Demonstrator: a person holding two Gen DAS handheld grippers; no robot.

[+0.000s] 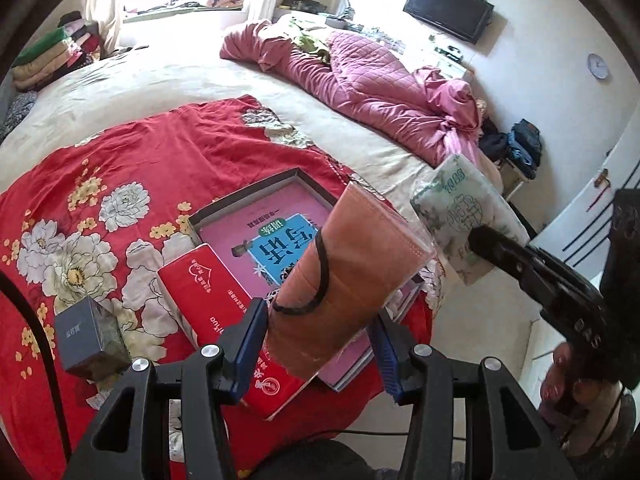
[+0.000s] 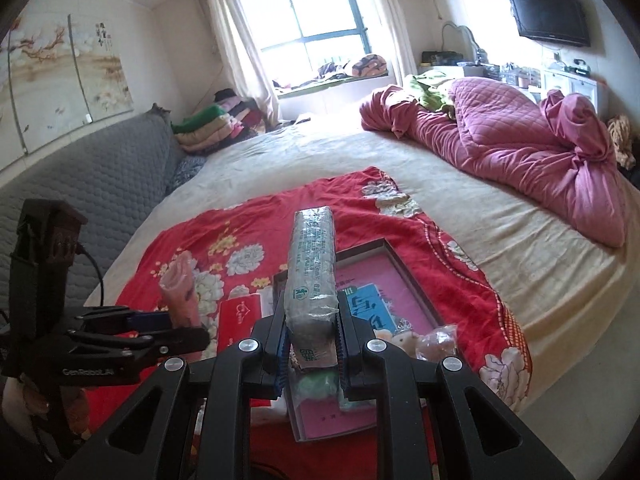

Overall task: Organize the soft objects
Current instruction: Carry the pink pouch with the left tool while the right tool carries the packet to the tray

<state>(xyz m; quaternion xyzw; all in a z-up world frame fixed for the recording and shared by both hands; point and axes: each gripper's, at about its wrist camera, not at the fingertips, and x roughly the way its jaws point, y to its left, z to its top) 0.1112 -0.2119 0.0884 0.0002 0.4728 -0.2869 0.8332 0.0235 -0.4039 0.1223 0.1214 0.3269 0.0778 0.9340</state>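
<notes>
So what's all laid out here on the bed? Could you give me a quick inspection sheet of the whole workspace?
Surface: red floral cloth spread on a beige bed.
Job's things: pack of pink face masks and green tissue pack, both lifted; red tissue pack leaning on the shallow box.
Clutter: pink book in the box; small grey box; plush toy.
Grippers: left gripper shut on the masks; right gripper shut on the green pack.
Cables: black cable on the left gripper's camera.
Surroundings: pink quilt, folded clothes, window, television.
</notes>
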